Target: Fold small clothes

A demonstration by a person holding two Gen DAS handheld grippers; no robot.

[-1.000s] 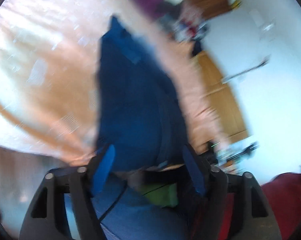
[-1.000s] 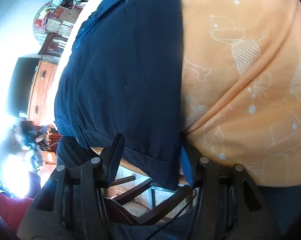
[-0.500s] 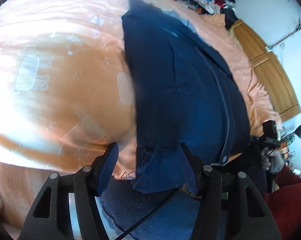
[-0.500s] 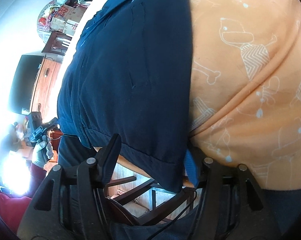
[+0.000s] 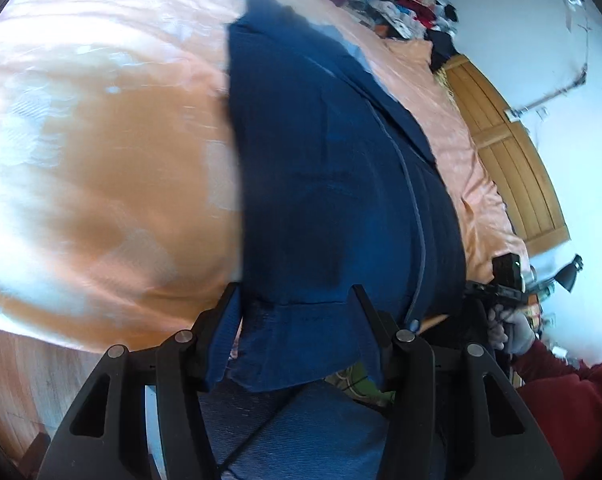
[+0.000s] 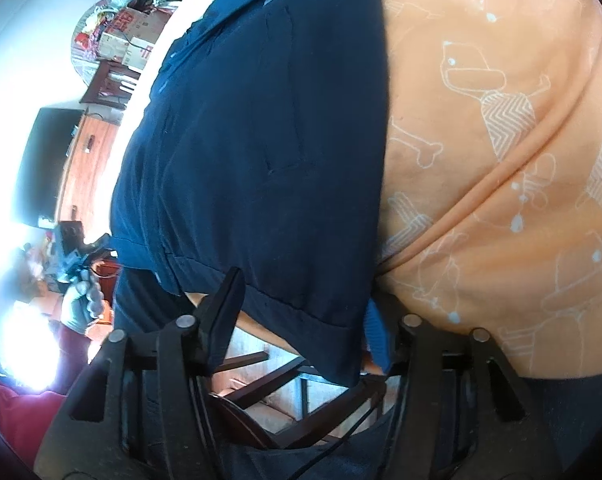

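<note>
Here a dark blue garment [image 5: 333, 168] lies spread on an orange bedsheet [image 5: 101, 184] printed with white dogs and bones. Its long axis runs away from both cameras, from the near edge of the bed toward the far side. The hemmed end points at the person and hangs a little over the bed edge. A seam line with a small button near the hem runs along the length in the left wrist view.

The left gripper [image 5: 293, 332] has its two fingers wide apart, and the near corner of the hem lies between them. I cannot tell if the fingers touch the cloth.

The right gripper [image 6: 305, 320] is also spread wide, with the other hem corner hanging between its fingers; its right finger is mostly hidden behind the cloth. Beyond the bed edge a gloved hand [image 6: 79, 304] with a red sleeve [image 6: 17, 408] holds the other tool.
</note>
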